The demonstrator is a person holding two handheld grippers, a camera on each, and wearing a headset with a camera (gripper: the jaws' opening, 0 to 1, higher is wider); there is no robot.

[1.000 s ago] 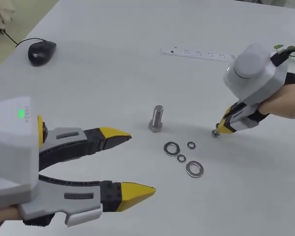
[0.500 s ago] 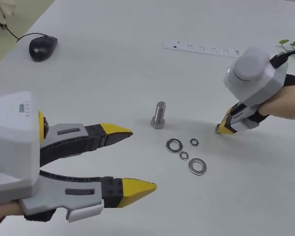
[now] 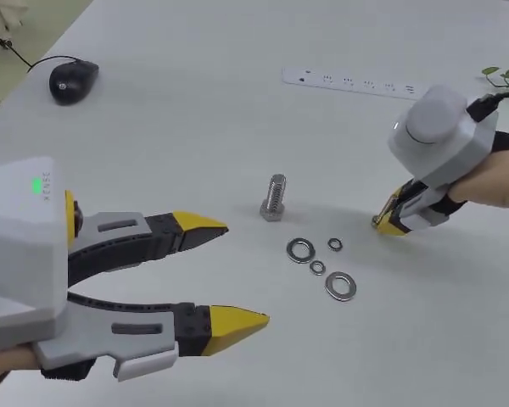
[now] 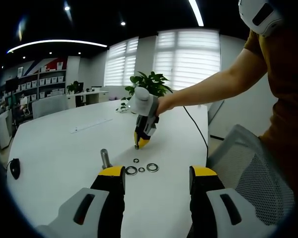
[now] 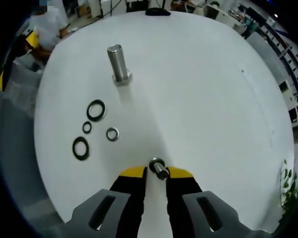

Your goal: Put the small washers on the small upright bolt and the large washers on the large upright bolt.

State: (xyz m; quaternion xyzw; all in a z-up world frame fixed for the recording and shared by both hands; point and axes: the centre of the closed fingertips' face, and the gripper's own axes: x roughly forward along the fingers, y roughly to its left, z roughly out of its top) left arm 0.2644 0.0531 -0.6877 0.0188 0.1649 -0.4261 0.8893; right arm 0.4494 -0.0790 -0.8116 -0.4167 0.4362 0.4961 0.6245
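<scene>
Yellow-tipped right gripper (image 3: 382, 223) tilts down, clamped on small bolt (image 5: 158, 168); left gripper (image 3: 246, 274) level, jaws apart

No legible text or labels anywhere.

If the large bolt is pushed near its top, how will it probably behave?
The large bolt stands on its head, taller than that base is wide, so a high push would probably tip it. Once down, its round threaded shaft may roll on the smooth table. It looks like metal, so likely stiff and heavy for its size.
</scene>
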